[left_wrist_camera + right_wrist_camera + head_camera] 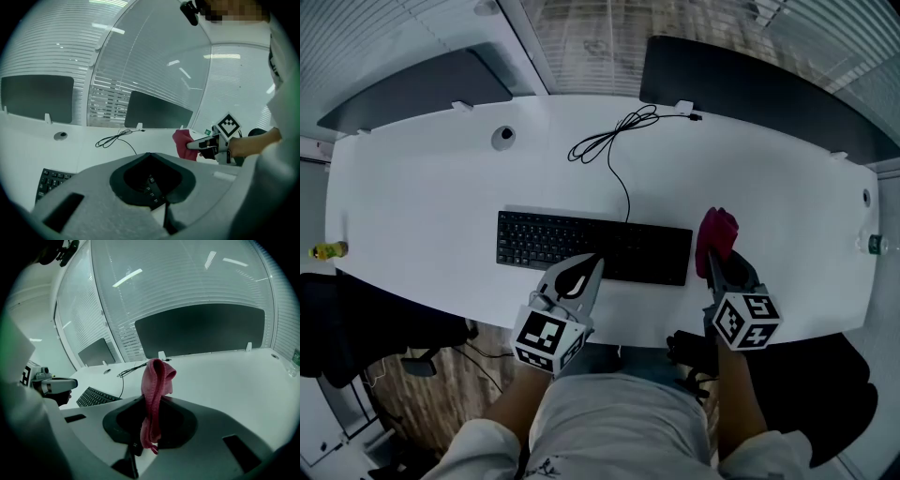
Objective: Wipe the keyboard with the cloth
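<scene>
Holding: right gripper [152, 397] has its jaws pinched on the pink cloth [158, 378], which pokes up above them and dangles down through the gap.
Other side: left gripper [150, 153] has its jaws pressed together with nothing in them, tips over the front edge of the keyboard [593, 248].
Head view only: the cloth sits just beside the keyboard's right end.
Gripper views only: a dark divider panel [201, 331] along the back of the desk [422, 216], and each gripper sees the other one across the keyboard.
Edges: keyboard lies near the desk's front edge, and both grippers reach in over that edge.
Open room: bare white desk right of the cloth, up to a small bottle [874, 244] at the far right end. A cable [614, 141] loops behind the keyboard. A yellow bottle [328, 250] sits at the left edge, well apart.
</scene>
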